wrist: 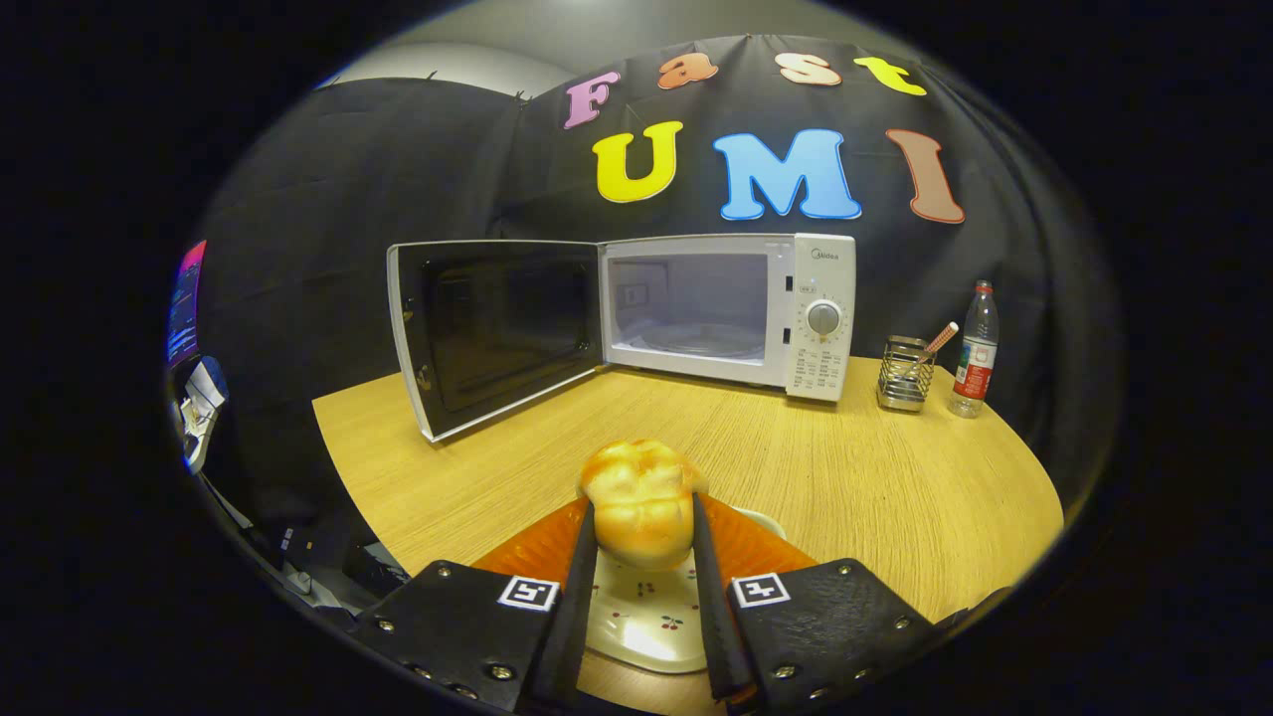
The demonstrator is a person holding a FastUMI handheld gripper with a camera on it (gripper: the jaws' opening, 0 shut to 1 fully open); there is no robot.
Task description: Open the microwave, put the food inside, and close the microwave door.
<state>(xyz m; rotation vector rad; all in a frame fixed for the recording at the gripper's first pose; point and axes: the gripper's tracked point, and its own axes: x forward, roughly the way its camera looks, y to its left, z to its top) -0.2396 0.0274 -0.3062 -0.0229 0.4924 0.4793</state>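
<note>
Gripper view: we see the claw [643, 532] clamped on a golden bread roll [641, 502], one finger pressed against each side of it, above an orange tray [542, 547] that carries a small cherry-patterned plate [651, 622] at the near edge of the wooden worktop [845, 477]. Well beyond the fingers, at the far side of the worktop, we find the white microwave [820, 318] with its door [492, 333] swung fully open to the left, showing the pale, lit cavity and its glass turntable [696, 338]. Just to the right of the microwave stands a wire utensil holder [905, 376] with a striped stick in it, and beside that a clear plastic bottle [975, 348] with a red label.
</note>
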